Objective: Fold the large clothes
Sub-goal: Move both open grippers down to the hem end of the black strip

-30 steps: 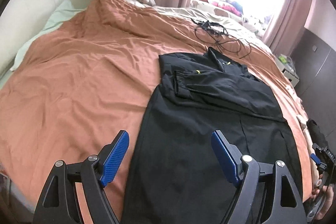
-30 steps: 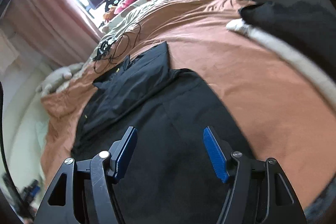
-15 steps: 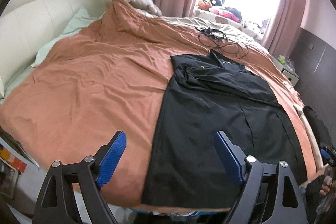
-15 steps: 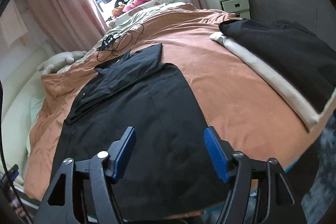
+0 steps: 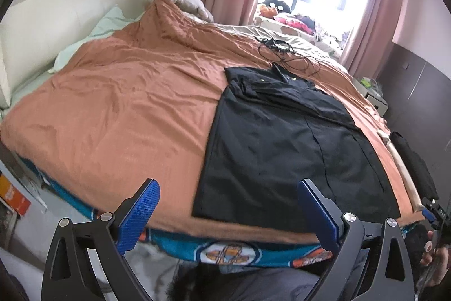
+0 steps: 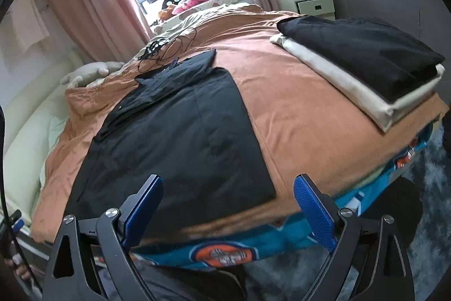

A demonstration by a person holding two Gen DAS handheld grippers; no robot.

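**Left wrist and right wrist views: sides folded in, lengthwise folds still ahead**

Left wrist view shows my left hand-held gripper (image 5: 225, 212) with its blue pads spread wide and nothing between them, held off the foot of the bed. My right hand-held gripper (image 6: 228, 206) is equally spread and empty.

The long black garment (image 5: 284, 148) lies flat on the rust-orange bedspread (image 5: 126, 103), its hem near the foot edge and its collar toward the window. Its upper part looks doubled over, with sleeves or side panels laid across the chest, so I judge the narrowing folds done. What remains, I think, is bringing the hem up toward the collar once or twice, then stacking it. A folded pile, black cloth on cream cloth (image 6: 363, 66), sits at the bed's right corner, well apart from the garment, likely finished pieces.

Compared with a second ago, both hand-held grippers have pulled back and up: they hung right over the black fabric then, and now the teal patterned sheet (image 6: 225, 251) along the bed's edge and the floor show below them. The garment itself has not shifted.
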